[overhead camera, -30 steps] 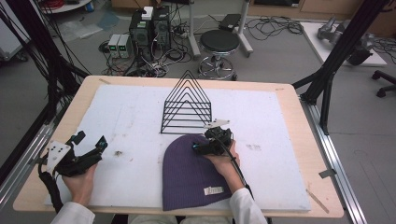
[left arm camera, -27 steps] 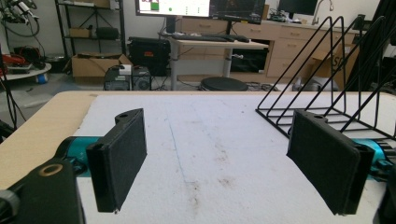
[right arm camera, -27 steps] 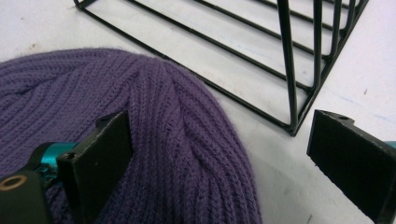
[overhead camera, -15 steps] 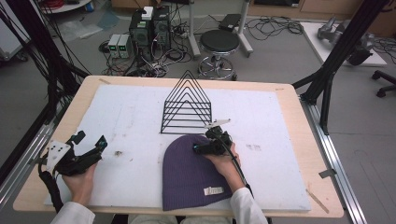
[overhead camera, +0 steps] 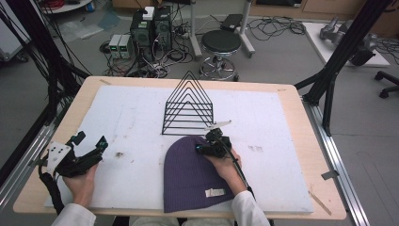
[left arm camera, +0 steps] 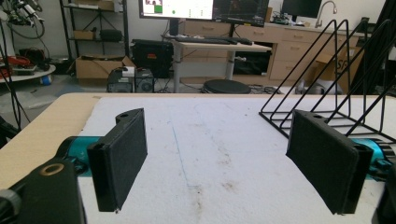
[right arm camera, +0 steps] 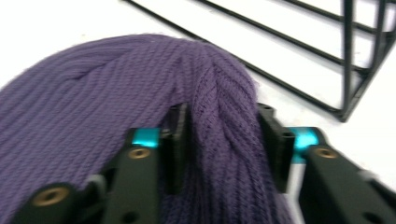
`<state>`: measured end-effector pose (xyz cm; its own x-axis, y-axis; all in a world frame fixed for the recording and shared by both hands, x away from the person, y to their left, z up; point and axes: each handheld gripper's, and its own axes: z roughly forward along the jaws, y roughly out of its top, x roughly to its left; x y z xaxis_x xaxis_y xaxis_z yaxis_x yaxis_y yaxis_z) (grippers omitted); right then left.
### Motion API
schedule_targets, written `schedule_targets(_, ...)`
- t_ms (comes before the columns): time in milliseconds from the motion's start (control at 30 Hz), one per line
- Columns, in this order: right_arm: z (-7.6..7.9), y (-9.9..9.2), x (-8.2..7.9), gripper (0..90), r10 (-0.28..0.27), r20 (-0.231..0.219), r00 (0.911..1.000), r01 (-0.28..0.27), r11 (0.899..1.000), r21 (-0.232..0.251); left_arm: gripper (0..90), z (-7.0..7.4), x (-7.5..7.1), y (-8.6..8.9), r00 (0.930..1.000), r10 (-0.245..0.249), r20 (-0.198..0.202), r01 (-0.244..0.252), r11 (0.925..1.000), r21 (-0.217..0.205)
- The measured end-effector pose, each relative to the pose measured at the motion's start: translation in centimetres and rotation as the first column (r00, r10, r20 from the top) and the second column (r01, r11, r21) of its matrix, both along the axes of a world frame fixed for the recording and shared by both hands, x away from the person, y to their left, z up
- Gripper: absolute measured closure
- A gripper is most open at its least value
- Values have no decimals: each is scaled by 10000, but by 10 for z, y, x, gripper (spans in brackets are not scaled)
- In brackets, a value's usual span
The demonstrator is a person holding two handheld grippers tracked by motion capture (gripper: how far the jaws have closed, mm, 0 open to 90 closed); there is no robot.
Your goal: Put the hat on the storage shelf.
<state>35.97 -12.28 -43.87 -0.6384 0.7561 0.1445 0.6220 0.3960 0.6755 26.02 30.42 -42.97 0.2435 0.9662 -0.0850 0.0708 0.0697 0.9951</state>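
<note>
High view: wooden table [overhead camera: 301, 117] topped with a white board [overhead camera: 127, 117], scuffed and stained in spots. Grey floor behind it carries computer boxes [overhead camera: 150, 28], tangled cables and a round stool [overhead camera: 221, 44]; black frame legs stand at both sides. A black wire rack [overhead camera: 188, 110] of triangular dividers stands mid-board. A purple knit hat [overhead camera: 193, 179] lies flat on the near edge of the board, crown toward the rack, white label near its brim. Right gripper [overhead camera: 211, 146] sits at the hat's crown, just in front of the rack; in the right gripper view its jaws are narrowed onto a bunched fold of the knit [right arm camera: 224, 116], pads pressing it from both sides. Left gripper [overhead camera: 89, 146] rests in the hand at the board's left side, well apart from the hat; in the left gripper view its jaws stand wide with bare board between them, rack [left arm camera: 336, 84] off to the right.
</note>
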Motion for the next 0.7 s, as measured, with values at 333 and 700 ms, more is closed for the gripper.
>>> schedule_targets(333, 3, 5, -5, 762, 343, 588, 9977, -316, 9985, -451, 202, -1, 1, 0, 9997, -218, -71, 217, 9996, -165)
schedule_targets(700, 14, 3, -14, 792, 216, 1524, 9881, -216, 9998, -13, 202, -2, 2, 2, 9996, -226, -154, 221, 9992, -327)
